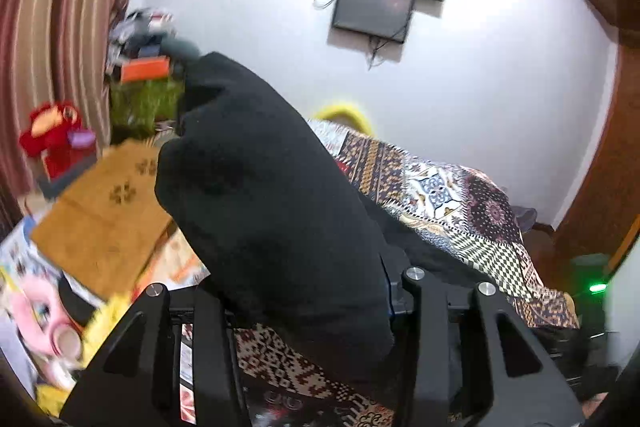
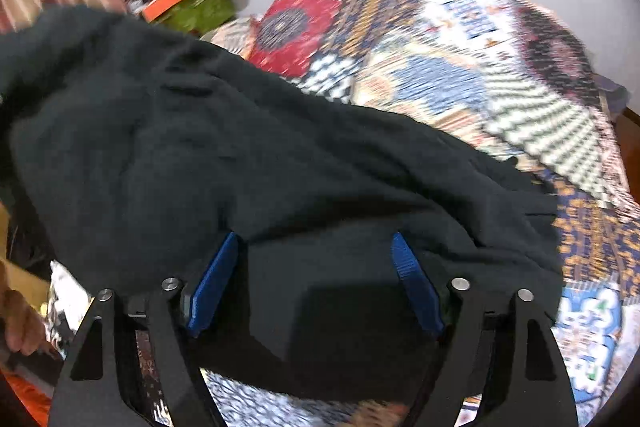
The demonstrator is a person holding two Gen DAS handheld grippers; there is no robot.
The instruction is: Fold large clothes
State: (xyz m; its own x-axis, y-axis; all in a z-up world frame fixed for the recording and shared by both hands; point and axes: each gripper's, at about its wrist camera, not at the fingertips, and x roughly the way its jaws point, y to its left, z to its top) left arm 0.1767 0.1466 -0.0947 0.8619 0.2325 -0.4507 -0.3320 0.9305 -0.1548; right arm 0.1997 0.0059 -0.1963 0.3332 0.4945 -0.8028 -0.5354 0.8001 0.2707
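Left wrist view first: our left gripper (image 1: pixel 308 307) has a thick roll of the black garment (image 1: pixel 264 187) bunched between its jaws; the blue pads are buried in the cloth, so we judge the jaws pinched on it, though the contact itself is hidden; the garment rises from the jaws as a fat column, well above the patterned bedspread (image 1: pixel 460 203). In the right wrist view our right gripper (image 2: pixel 316 283) stands spread; both blue pads (image 2: pixel 212 283) show bare, with the garment (image 2: pixel 240 147) draped across and between them but not squeezed.

What could go wrong, as we judge it: the left grip is on a wad rather than a clean edge, so layers may slip out unevenly and the fold would come out skewed; the right jaws, if they close where they are, may catch mid-panel fabric instead of a hem or corner, and then the two holds would not match; the pictures are smeared by motion, and a fast swing could drag the cloth off the bedspread toward the clutter beside it, by the mustard pillow (image 1: pixel 100 219).

The garment looks thick, soft and matt, near black; it is rumpled, with heavy folds, lying partly on the bedspread and partly lifted; we cannot tell which part is sleeve or hem.
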